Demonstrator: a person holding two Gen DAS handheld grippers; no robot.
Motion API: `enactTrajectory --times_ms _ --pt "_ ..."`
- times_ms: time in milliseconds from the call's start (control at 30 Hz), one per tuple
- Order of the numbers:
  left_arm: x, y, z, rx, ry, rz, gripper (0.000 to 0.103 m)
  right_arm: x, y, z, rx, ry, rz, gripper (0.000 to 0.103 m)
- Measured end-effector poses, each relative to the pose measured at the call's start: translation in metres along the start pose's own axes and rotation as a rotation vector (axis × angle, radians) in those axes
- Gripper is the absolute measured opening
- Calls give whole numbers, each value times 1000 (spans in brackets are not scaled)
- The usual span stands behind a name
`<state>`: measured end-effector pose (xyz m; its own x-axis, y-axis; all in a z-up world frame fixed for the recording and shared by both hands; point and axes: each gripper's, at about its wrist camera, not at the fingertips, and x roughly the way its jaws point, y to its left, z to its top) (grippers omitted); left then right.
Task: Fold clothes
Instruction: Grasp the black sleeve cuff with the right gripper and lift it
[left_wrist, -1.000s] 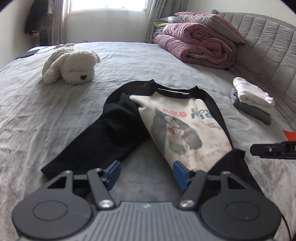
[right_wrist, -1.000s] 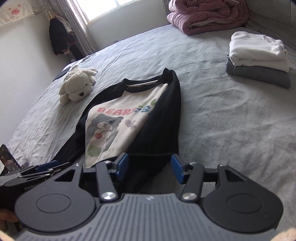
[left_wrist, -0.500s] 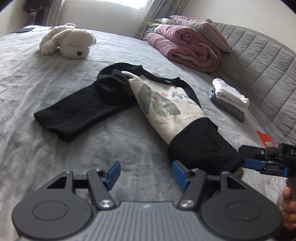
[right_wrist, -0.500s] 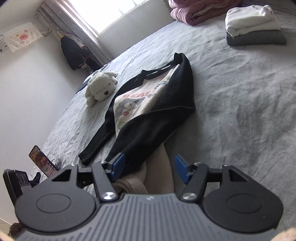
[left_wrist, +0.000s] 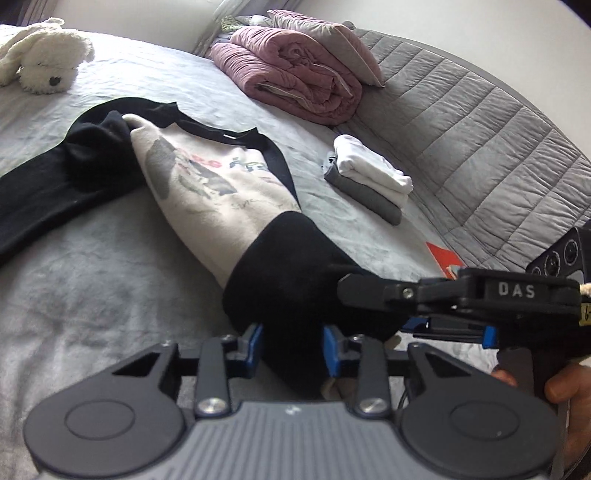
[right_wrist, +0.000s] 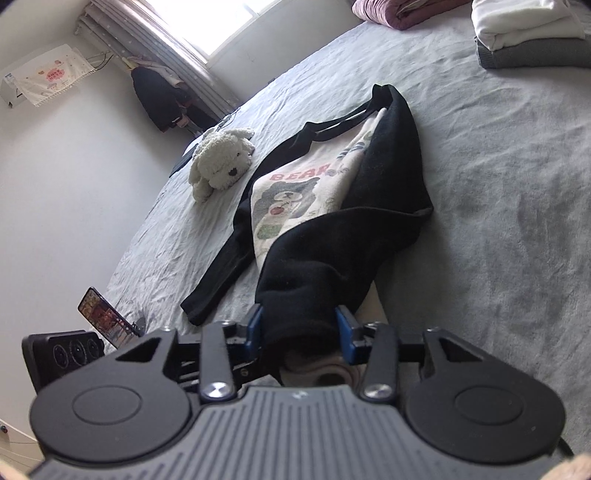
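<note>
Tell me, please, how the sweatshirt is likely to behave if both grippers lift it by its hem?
Probably floppy: the sweatshirt already drapes and bunches between the right gripper fingers. Its loose sleeve would likely dangle and drag on the bed. It looks thick, so likely grippy rather than slippery, and moderately weighty.

My left tool (left_wrist: 291, 349) is black, with blue fingertips (left_wrist: 254, 345), silver screws and a ribbed grey body; my right tool (right_wrist: 300, 332) looks the same.
</note>
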<state>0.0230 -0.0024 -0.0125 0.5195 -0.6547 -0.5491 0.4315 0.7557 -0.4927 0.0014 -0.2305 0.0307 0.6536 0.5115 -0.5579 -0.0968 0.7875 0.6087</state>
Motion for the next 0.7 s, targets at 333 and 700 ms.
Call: enactTrajectory --times_ms 333,700 --pt "-2 -7 4 24 -24 -23 41 -26 -6 12 -22 -160 -91 12" --pt "2 5 4 -8 -7 39 42 -35 -56 41 117 -237 -201 12"
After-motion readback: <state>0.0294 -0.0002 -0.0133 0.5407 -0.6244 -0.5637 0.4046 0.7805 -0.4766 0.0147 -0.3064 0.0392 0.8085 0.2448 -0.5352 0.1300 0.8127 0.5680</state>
